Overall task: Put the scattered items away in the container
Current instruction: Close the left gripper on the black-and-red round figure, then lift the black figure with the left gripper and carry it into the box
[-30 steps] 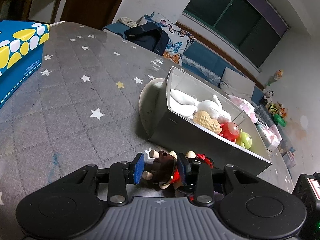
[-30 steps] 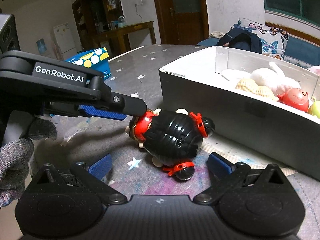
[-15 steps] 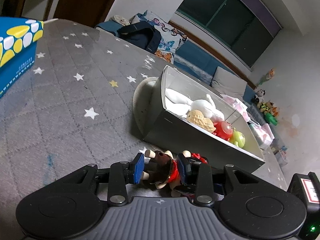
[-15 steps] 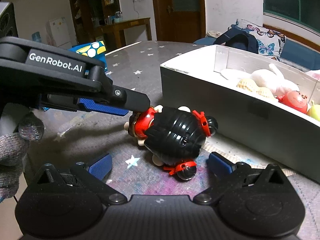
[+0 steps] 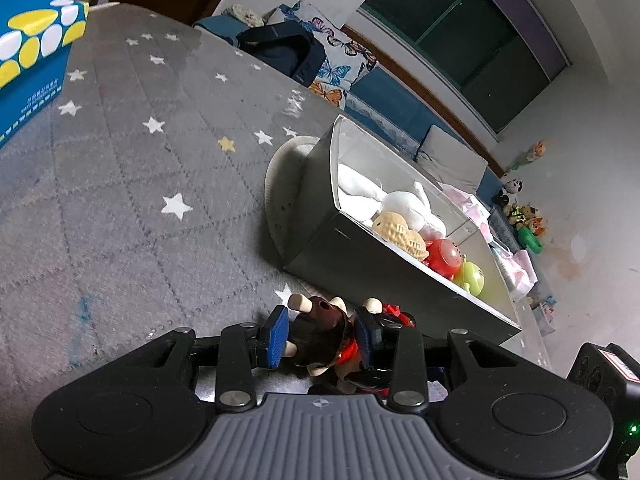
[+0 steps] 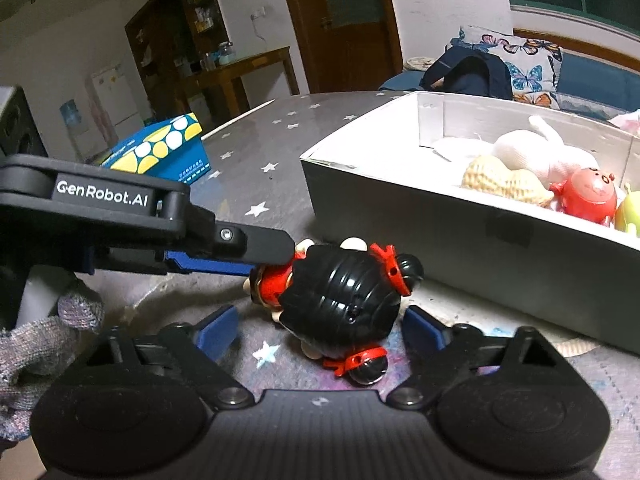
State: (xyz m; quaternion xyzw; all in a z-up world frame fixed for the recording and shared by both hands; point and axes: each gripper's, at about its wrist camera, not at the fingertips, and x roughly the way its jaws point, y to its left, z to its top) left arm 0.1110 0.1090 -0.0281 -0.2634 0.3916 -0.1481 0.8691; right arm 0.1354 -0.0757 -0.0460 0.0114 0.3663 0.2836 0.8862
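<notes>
A doll with a big black head and red hair ties (image 6: 344,300) lies beside the grey box (image 6: 460,220) on the star-patterned cloth. My left gripper (image 5: 320,330) is shut on the doll's brown and red body (image 5: 318,328); it also shows in the right wrist view (image 6: 256,262), reaching in from the left. My right gripper (image 6: 320,330) is open, its blue pads (image 6: 218,330) either side of the doll's head. The box (image 5: 360,276) holds a white plush (image 5: 408,204), a peanut toy (image 5: 400,236), a red toy (image 5: 446,256) and a green toy (image 5: 474,276).
A blue and yellow carton (image 5: 32,64) stands at the far left of the table; it also shows in the right wrist view (image 6: 160,152). A round mat (image 5: 280,196) lies under the box. A sofa with a dark bag (image 5: 280,52) is behind the table.
The left gripper has lifted the doll's body a little; the view has tilted and risen. The right gripper has stayed open around the head.
</notes>
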